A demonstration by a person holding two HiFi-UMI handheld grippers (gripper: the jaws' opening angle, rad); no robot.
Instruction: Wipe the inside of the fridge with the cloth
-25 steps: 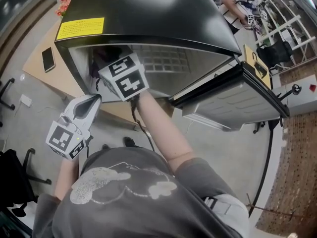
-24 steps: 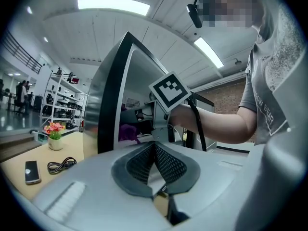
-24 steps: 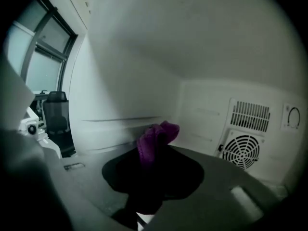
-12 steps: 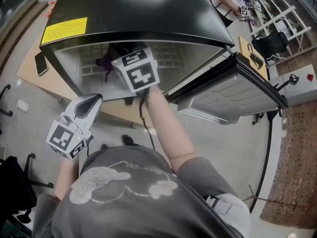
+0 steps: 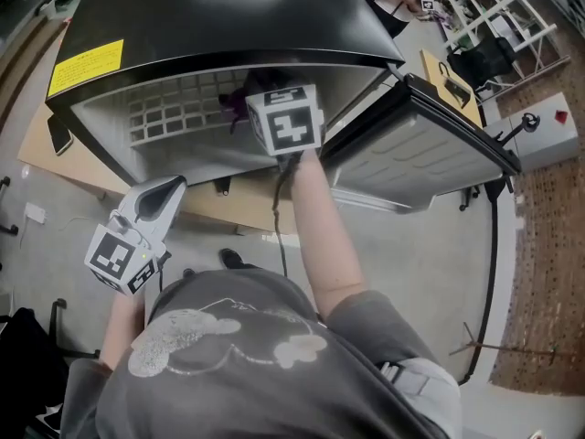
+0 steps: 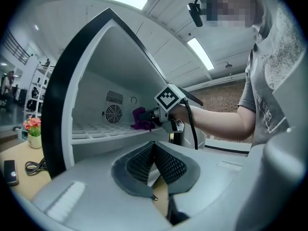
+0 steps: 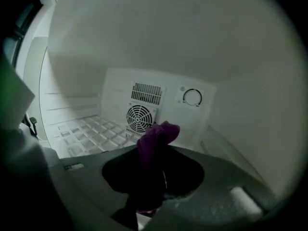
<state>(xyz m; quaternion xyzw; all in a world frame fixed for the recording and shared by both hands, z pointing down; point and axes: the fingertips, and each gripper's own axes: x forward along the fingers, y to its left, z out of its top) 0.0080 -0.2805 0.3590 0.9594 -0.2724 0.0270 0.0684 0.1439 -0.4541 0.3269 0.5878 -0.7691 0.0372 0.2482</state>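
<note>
Change: right gripper (image 5: 260,110) is reaching into the fridge (image 5: 228,26) nearer the door (image 5: 430,158) side of the opening than a second ago, while the left gripper (image 5: 163,188) is hanging in the same spot outside.
Right jaws: pinching the purple cloth (image 7: 156,137), which is bunching up beyond the tips.
Cloth place: riding low over the white grid shelf (image 5: 169,110), in front of the round fan grille (image 7: 140,117) on the back wall, with a dial (image 7: 192,97) showing to the grille's right; whether it is touching the shelf is not showing.
Left jaws: pressing together at the tips, gripping nothing, pointing toward the fridge opening from below its front edge.
Fridge: standing with its door swinging wide to the right.
Table: a phone (image 5: 57,135) is lying at the edge of the wooden table (image 5: 32,149) beside the fridge's left corner.
</note>
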